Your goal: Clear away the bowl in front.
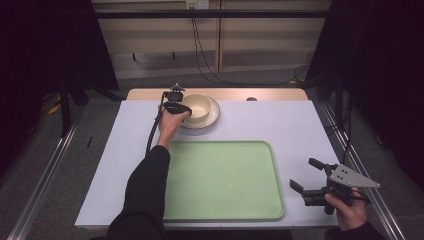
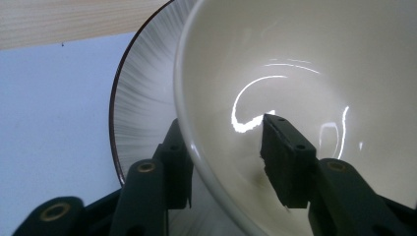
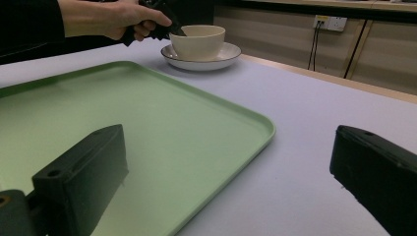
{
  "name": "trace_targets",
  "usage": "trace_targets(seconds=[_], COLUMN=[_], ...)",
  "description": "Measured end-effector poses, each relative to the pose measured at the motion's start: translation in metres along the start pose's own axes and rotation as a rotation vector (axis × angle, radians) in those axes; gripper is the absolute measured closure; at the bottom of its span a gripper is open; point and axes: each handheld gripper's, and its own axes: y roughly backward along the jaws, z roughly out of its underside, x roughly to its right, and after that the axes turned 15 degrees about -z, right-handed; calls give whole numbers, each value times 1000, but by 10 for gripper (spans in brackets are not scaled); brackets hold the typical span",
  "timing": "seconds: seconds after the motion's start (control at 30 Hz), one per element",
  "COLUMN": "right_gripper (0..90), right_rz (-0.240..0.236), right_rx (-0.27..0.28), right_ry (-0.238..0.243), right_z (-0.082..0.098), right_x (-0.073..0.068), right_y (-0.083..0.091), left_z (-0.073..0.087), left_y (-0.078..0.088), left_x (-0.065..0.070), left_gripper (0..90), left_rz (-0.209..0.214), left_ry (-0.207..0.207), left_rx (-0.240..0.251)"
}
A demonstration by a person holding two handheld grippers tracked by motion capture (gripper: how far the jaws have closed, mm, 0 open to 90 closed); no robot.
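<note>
A: While the count is quick, log it: one cream ceramic bowl [image 1: 197,107], one striped white plate with a dark rim [image 1: 212,116] under it, one pale green plastic tray [image 1: 222,180], two tools.

B: Where's the bowl?

A: At the far side of the light grey tabletop [image 1: 290,125], sitting on the plate, just beyond the tray's far left corner. Bowl upright, nothing inside it.

B: Left tool?

A: Left tool [image 1: 178,107] is at the bowl's near-left rim. In the left gripper view, one jaw is inside the bowl against the inner wall, the other outside the wall over the plate, so the rim sits between the two. The inner pad looks pressed to the wall; the outer one is just beside it, and I cannot tell whether it touches. So call the jaws straddling the rim at a narrow gap, a firm clamp not confirmed.

B: Right tool?

A: Right tool [image 1: 306,176] is at the near right of the tabletop, just beside the tray's right edge, held in the person's right hand [image 1: 350,210]. Jaws wide apart, nothing between them. In the right gripper view they frame the tray corner and bare tabletop.

B: Tray contents?

A: Bare green surface.
</note>
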Motion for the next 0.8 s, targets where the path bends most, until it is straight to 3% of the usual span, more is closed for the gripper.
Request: trace_targets(seconds=[0.1, 0.3, 0.5, 0.63, 0.67, 0.8], right_gripper=[5, 5, 5, 5, 6, 6], right_rz=[2, 1, 1, 5, 3, 9], right_rx=[-4, -3, 3, 4, 6, 10], right_ry=[-2, 1, 3, 0, -4, -10], right_z=[0, 0, 0, 0, 0, 0], right_x=[0, 0, 0, 0, 0, -1], right_y=[0, 0, 0, 0, 0, 1], left_z=[-1, 0, -1, 0, 1, 0], left_y=[0, -2, -2, -2, -2, -1], left_x=[-2, -6, -7, -9, -11, -10], left_gripper=[677, 691, 718, 807, 815, 830], left_rz=[3, 54, 47, 58, 70, 60], left_ry=[-15, 49, 50, 82, 109, 124], left_rx=[-13, -32, -38, -37, -37, -41])
